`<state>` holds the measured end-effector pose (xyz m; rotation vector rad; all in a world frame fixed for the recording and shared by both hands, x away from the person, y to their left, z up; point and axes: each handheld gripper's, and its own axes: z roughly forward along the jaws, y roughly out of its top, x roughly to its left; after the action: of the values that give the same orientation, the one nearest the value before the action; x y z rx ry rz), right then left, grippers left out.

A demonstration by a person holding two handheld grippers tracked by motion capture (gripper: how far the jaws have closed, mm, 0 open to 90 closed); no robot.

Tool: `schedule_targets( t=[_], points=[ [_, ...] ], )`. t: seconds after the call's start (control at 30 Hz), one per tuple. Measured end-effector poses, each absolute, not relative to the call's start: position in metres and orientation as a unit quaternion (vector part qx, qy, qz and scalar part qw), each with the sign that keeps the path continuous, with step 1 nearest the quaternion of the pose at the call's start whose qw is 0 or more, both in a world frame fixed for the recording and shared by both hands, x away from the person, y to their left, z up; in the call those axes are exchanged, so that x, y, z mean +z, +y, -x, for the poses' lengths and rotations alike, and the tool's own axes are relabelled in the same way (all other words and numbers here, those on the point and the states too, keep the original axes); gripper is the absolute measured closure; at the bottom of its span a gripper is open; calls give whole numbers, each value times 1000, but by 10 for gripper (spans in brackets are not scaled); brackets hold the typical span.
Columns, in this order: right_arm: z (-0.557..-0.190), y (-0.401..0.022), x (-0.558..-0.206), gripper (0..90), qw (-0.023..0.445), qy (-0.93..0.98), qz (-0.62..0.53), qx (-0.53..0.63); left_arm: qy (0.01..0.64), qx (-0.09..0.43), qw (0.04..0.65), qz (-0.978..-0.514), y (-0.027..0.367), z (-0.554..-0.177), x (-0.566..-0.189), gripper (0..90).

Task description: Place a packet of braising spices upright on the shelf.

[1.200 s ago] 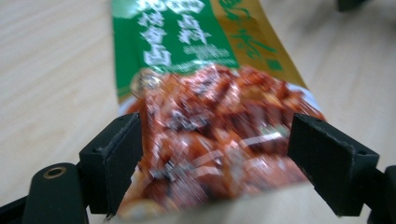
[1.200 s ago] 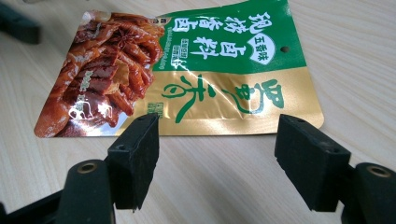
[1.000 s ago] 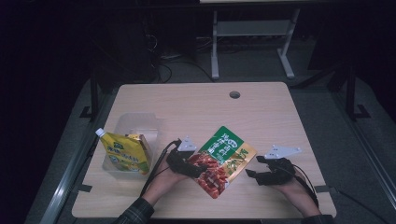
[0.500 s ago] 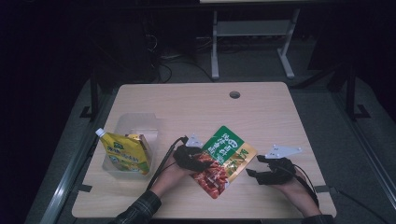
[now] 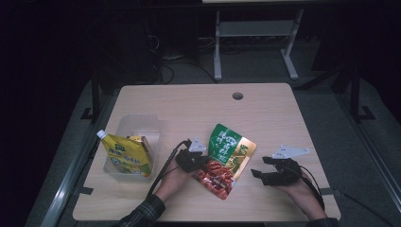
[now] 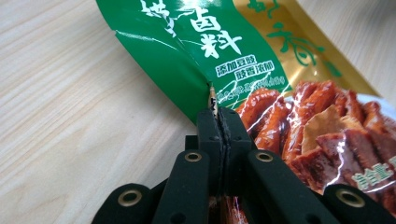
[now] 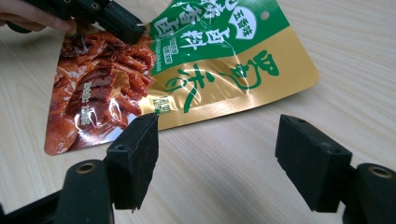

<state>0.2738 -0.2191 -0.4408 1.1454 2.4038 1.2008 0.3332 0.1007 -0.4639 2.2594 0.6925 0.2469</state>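
A flat snack pouch [image 5: 228,157], green and gold with red meat printed on it, lies on the wooden table [image 5: 189,109] near the front. My left gripper [image 5: 202,163] is at its left edge. Its jaws have just been closing and now pinch that edge of the pouch [image 6: 261,56], which wrinkles where the left gripper [image 6: 218,119] bites it. My right gripper [image 5: 258,174] rests on the table right of the pouch, open and empty. From the right gripper [image 7: 219,135] I look across bare table at the pouch [image 7: 210,60] and the left gripper [image 7: 123,23] on its far side.
A yellow spouted pouch [image 5: 127,158] leans at the front of a clear plastic container [image 5: 139,124] at the table's left. A round cable hole [image 5: 237,96] sits near the far edge. Dark floor and a metal stand lie beyond the table.
The left gripper slid slightly right onto the pouch's left edge and its jaws closed on it. The right gripper stayed where it was, open.
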Motion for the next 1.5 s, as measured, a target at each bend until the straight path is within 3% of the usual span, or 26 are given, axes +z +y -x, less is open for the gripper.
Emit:
schedule_targets(
  t=[0.57, 0.97, 1.0, 1.03, 1.07, 1.1, 1.13, 1.23, 1.3, 1.33, 1.37, 1.5],
  points=[
    [-301, -207, -455, 225, 29, 802, -411, 432, 273, 84, 464, -839, 117, -323, -433, 899],
    [-319, -201, -453, 236, 9, 774, -391, 498, 255, 88, 498, -824, 118, -315, -410, 899],
    [-321, -200, -453, 251, -1, 767, -388, 511, 254, 88, 498, -824, 118, -315, -409, 899],
    [-323, -198, -452, 346, -7, 762, -379, 524, 253, 88, 498, -825, 119, -315, -409, 899],
    [-323, -198, -452, 346, -7, 762, -379, 524, 253, 88, 498, -825, 119, -315, -409, 898],
    [-322, -195, -449, 486, -3, 762, -371, 530, 254, 89, 495, -826, 119, -315, -409, 898],
    [-322, -195, -449, 486, -3, 762, -371, 530, 254, 89, 495, -826, 119, -315, -409, 898],
    [-319, -190, -445, 715, 1, 769, -349, 536, 258, 91, 495, -825, 120, -316, -412, 897],
    [-319, -191, -444, 812, 2, 770, -345, 537, 258, 90, 495, -825, 120, -316, -412, 896],
    [-319, -191, -444, 812, 2, 770, -345, 537, 260, 90, 495, -825, 121, -316, -412, 896],
    [-321, -192, -443, 876, -5, 768, -339, 544, 260, 90, 496, -824, 121, -316, -411, 893],
    [-321, -193, -438, 895, -5, 770, -331, 545, 269, 104, 487, -825, 122, -316, -411, 861]
  ],
)
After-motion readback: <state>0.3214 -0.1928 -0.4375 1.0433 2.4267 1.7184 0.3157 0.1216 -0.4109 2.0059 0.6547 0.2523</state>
